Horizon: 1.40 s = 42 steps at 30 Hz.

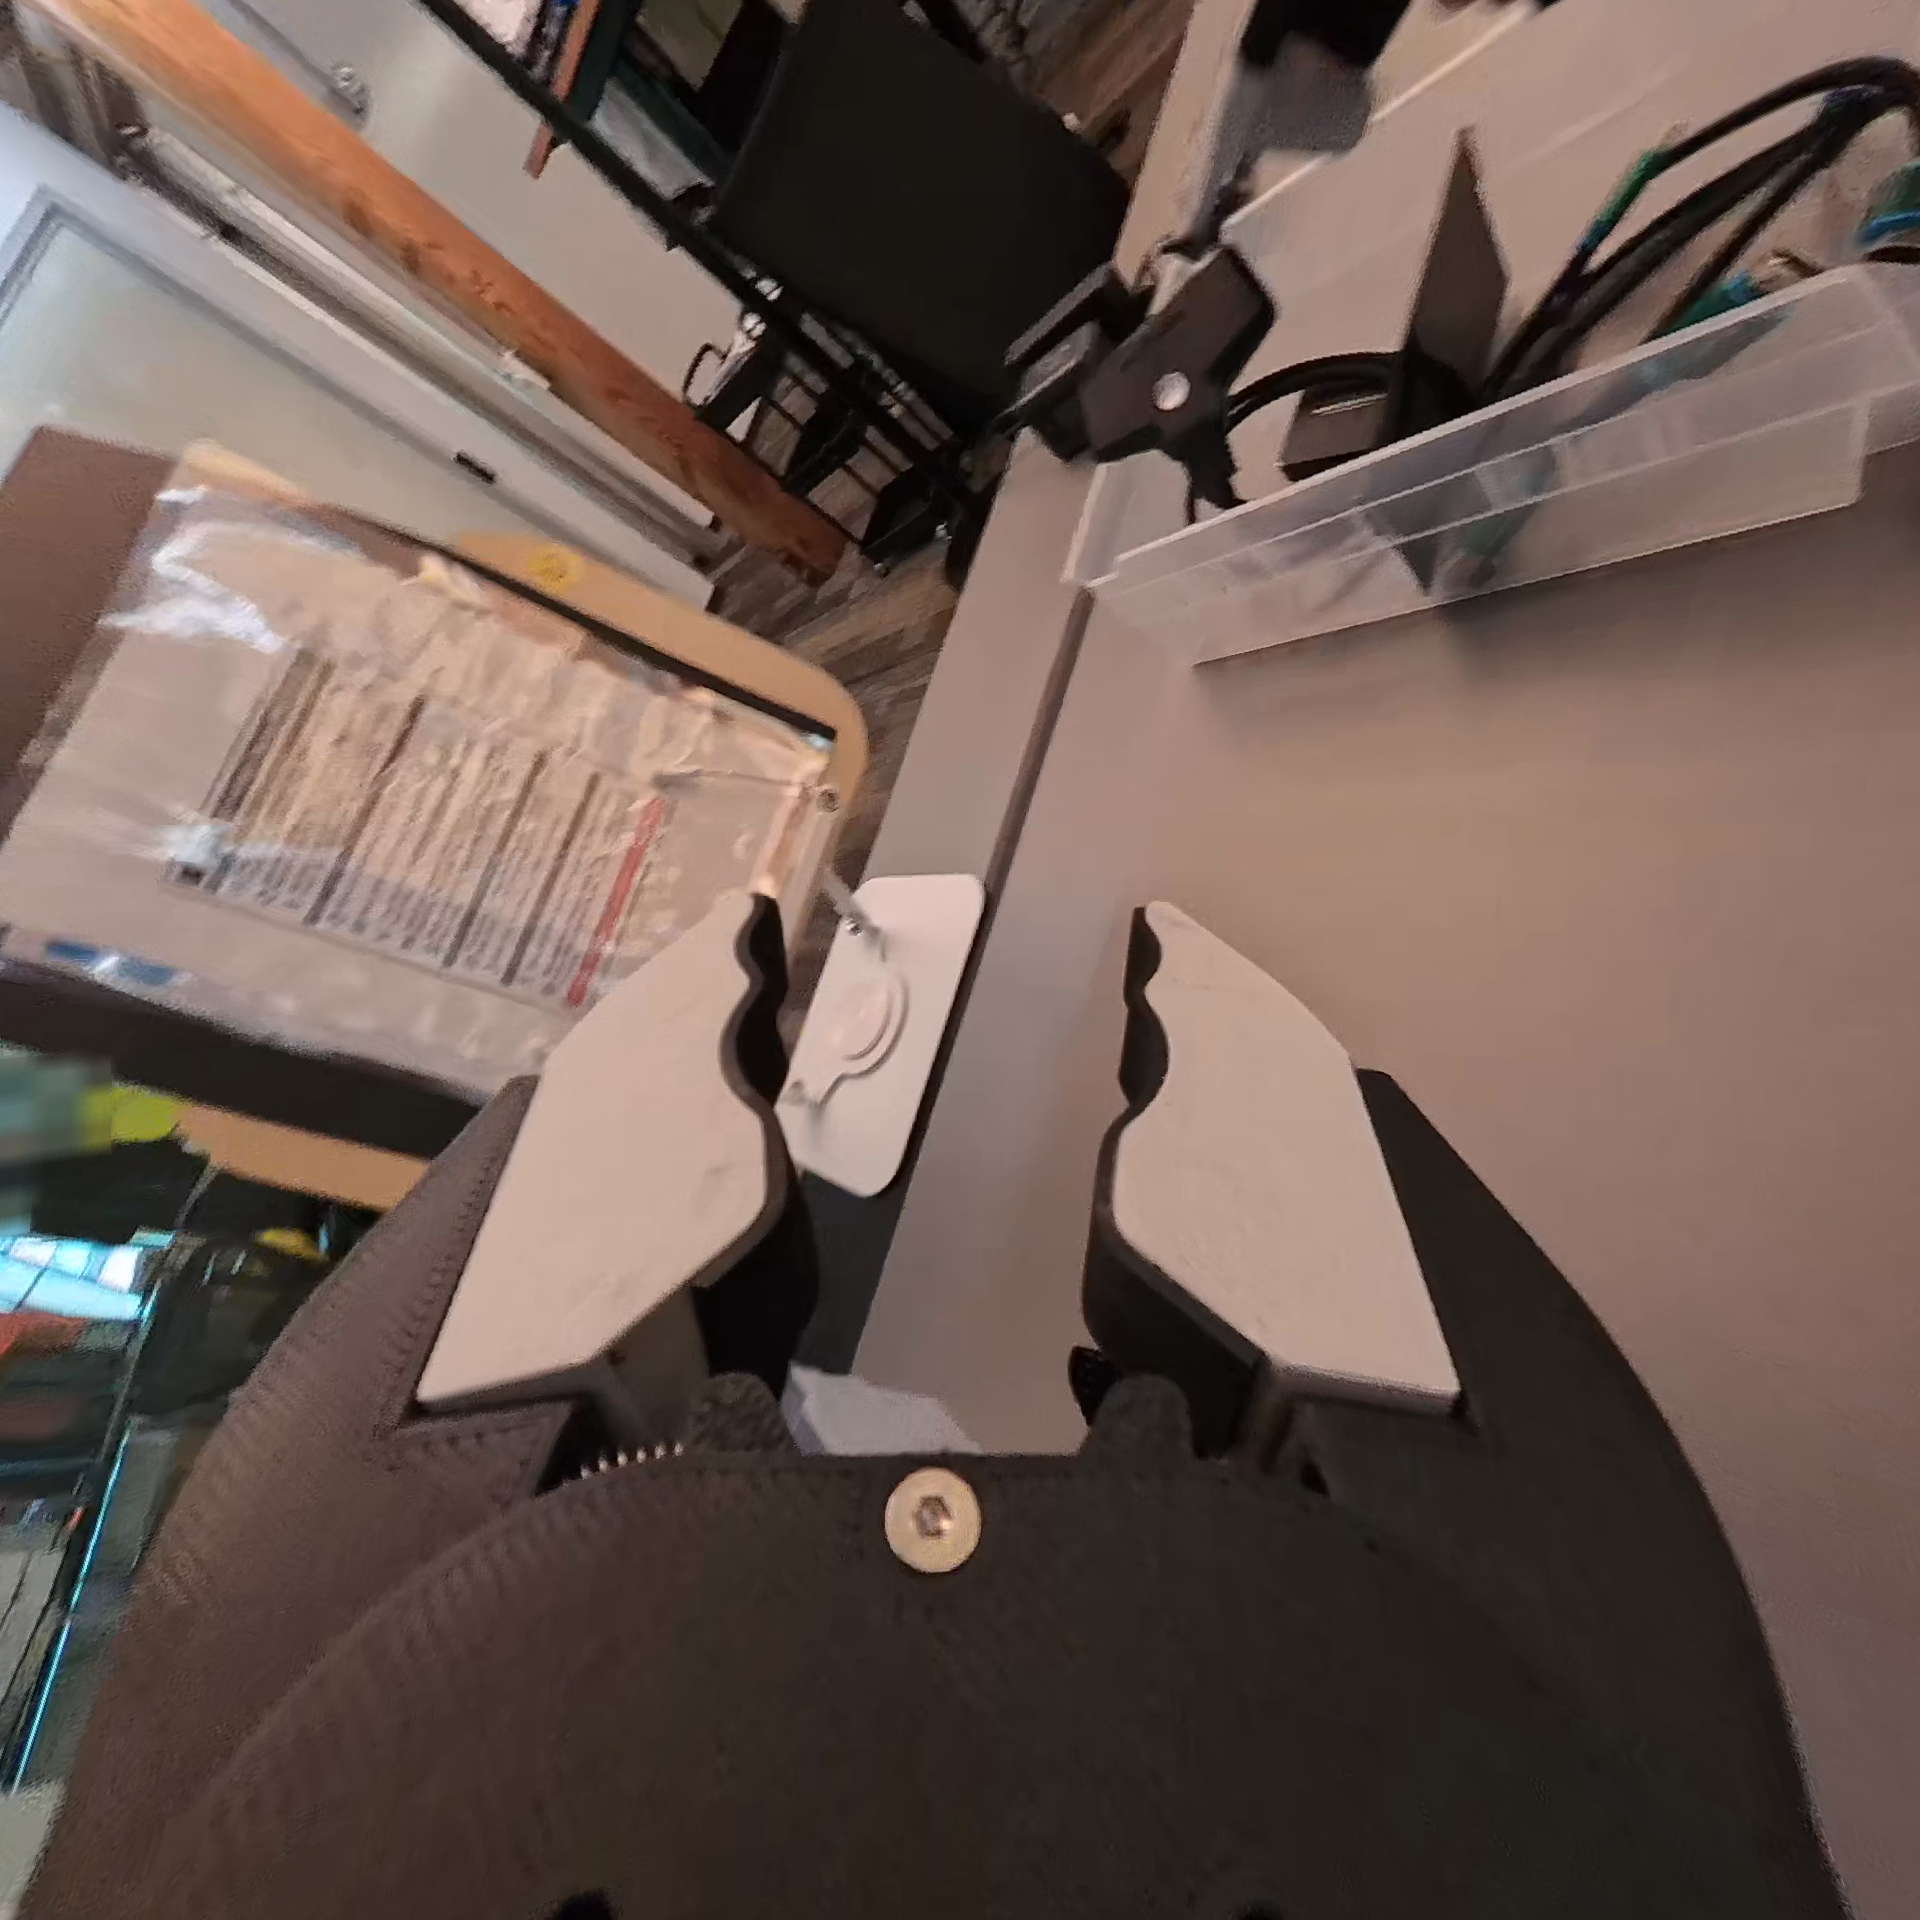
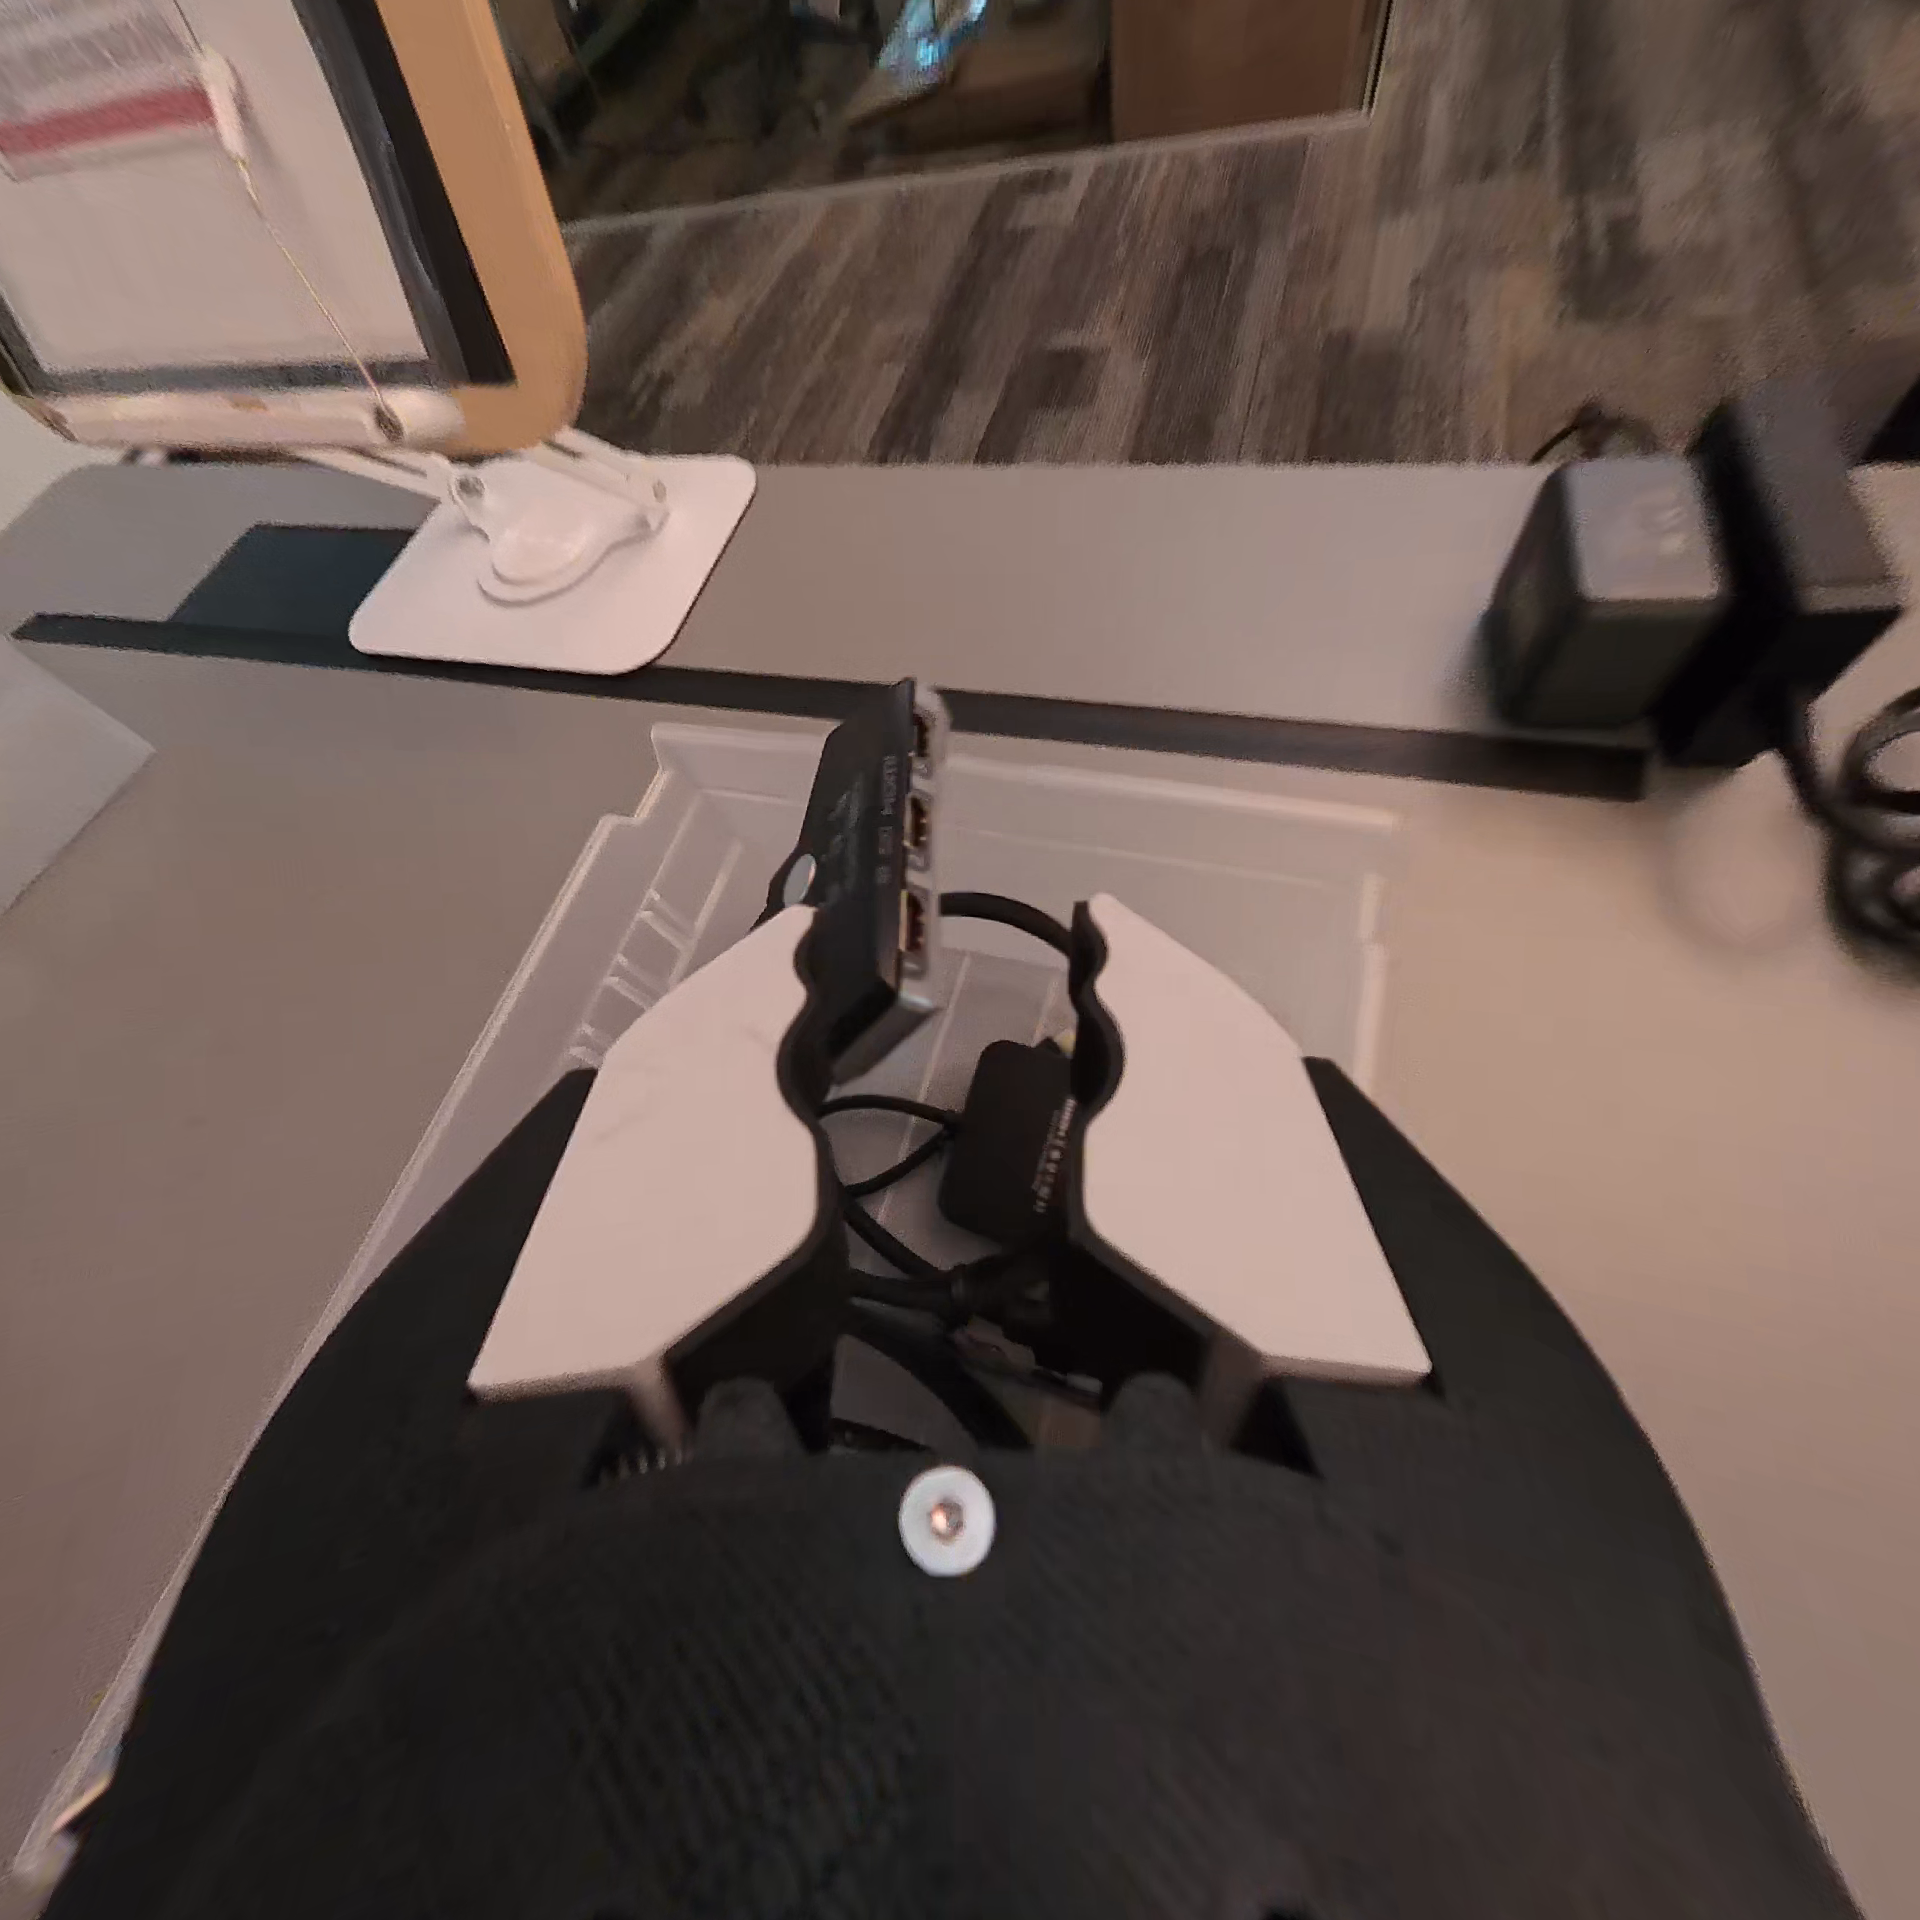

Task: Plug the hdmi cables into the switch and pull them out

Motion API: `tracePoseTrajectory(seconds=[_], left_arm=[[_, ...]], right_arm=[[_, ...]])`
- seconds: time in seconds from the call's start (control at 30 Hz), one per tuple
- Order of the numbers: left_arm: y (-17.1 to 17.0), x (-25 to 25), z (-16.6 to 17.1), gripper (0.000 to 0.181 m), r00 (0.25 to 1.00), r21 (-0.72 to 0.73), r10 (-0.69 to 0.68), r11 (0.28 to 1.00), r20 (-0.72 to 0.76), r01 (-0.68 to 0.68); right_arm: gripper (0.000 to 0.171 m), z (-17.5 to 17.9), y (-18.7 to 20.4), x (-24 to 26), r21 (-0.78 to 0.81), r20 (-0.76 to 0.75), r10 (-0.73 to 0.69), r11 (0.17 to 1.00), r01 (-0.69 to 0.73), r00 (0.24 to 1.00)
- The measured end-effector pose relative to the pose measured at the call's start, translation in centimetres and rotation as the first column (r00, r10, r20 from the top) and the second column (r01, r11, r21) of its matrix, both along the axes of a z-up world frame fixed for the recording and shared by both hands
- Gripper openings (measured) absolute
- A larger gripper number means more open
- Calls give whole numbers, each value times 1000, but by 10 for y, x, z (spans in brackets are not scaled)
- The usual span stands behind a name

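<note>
In the right wrist view my right gripper (image 2: 945, 920) is open above a clear plastic tray (image 2: 1174, 821). A black HDMI switch (image 2: 868, 842) with a grey port face stands tilted on edge in the tray. Its lower end lies between my fingertips, close against the left finger (image 2: 707, 1091). Three ports show, all empty. A black HDMI plug (image 2: 1013, 1132) and tangled black cables (image 2: 914, 1174) lie in the tray beneath the fingers. My left gripper (image 1: 951, 920) is open and empty above the grey table (image 1: 1455, 935), far from the tray (image 1: 1507, 499).
A white stand base (image 2: 561, 582) holds a framed board at the table's far left edge; it also shows between my left fingers (image 1: 883, 1039). A grey power brick (image 2: 1600, 592) and a coiled black cable (image 2: 1881, 831) sit at the right. Black cables (image 1: 1662, 208) rise behind the tray.
</note>
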<state>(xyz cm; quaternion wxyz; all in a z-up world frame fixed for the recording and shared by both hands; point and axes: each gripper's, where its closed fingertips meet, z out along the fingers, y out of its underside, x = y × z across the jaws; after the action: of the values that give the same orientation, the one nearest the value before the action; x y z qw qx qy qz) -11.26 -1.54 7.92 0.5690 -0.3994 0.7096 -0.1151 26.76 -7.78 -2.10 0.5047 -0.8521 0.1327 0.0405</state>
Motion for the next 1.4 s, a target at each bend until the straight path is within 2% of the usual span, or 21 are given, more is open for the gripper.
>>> tracePoseTrajectory(seconds=[0.1, 0.2, 0.37, 0.43, 0.47, 0.53, 0.6, 0.63, 0.67, 0.73, 0.8, 0.87, 1.0, 1.1, 1.17, 1.27, 1.33, 1.4], left_arm=[[28, -26, 22, 64, 992, -46, 109, 993, 60, -106], [65, -64, 39, 65, 960, -178, 259, 955, 110, -237], [125, -145, 28, 70, 868, -425, 495, 792, 27, -438], [151, -185, 11, 68, 793, -506, 607, 667, -56, -546], [160, -206, -4, 67, 745, -567, 655, 569, -128, -596], [174, -249, -45, 65, 635, -671, 701, 303, -325, -677], [194, -299, -81, 73, 460, -626, 739, 67, -492, -777], [202, -319, -96, 75, 395, -599, 741, -13, -544, -800], [205, -328, -108, 75, 384, -602, 720, -58, -578, -796], [210, -331, -124, 77, 418, -635, 677, -94, -606, -767], [213, -341, -139, 78, 377, -596, 658, -137, -652, -792], [215, -343, -149, 77, 364, -565, 635, -141, -682, -813], [211, -330, -168, 66, 408, -568, 546, -158, -732, -808], [207, -333, -182, 58, 366, -507, 496, -184, -787, -842], [203, -330, -191, 43, 365, -490, 447, -202, -816, -848], [200, -333, -194, 23, 324, -436, 426, -196, -844, -878], [190, -328, -198, 10, 328, -406, 367, -157, -870, -900], [175, -317, -203, 7, 348, -390, 276, -110, -896, -914]], right_arm=[[44, 14, -34, 15, 0, 50, -47, 999, 47, 998], [46, 6, -73, 29, -77, 57, -78, 994, 82, 995], [48, -34, -121, 38, -259, 1, -93, 962, 90, 996], [48, -46, -125, 30, -293, -74, -65, 955, 40, 995], [47, -53, -126, 26, -313, -119, -55, 950, 15, 991], [42, -68, -130, 21, -391, -167, -63, 920, -7, 984], [41, -81, -133, 17, -467, -178, -70, 884, -21, 982], [40, -86, -133, 13, -493, -190, -66, 869, -37, 980], [38, -91, -133, 10, -521, -201, -67, 852, -49, 977], [30, -100, -137, 10, -585, -190, -91, 810, -38, 977], [21, -105, -139, 4, -614, -215, -91, 787, -62, 972], [12, -108, -138, -1, -626, -235, -79, 775, -88, 969], [9, -111, -140, 0, -652, -216, -95, 755, -71, 972], [8, -111, -141, -3, -677, -192, -73, 732, -79, 979], [8, -111, -141, -10, -694, -194, -48, 712, -103, 980], [9, -111, -137, -21, -726, -189, -9, 674, -134, 982], [8, -111, -134, -27, -755, -180, -1, 641, -137, 984], [7, -110, -128, -36, -772, -179, 13, 618, -149, 984]])
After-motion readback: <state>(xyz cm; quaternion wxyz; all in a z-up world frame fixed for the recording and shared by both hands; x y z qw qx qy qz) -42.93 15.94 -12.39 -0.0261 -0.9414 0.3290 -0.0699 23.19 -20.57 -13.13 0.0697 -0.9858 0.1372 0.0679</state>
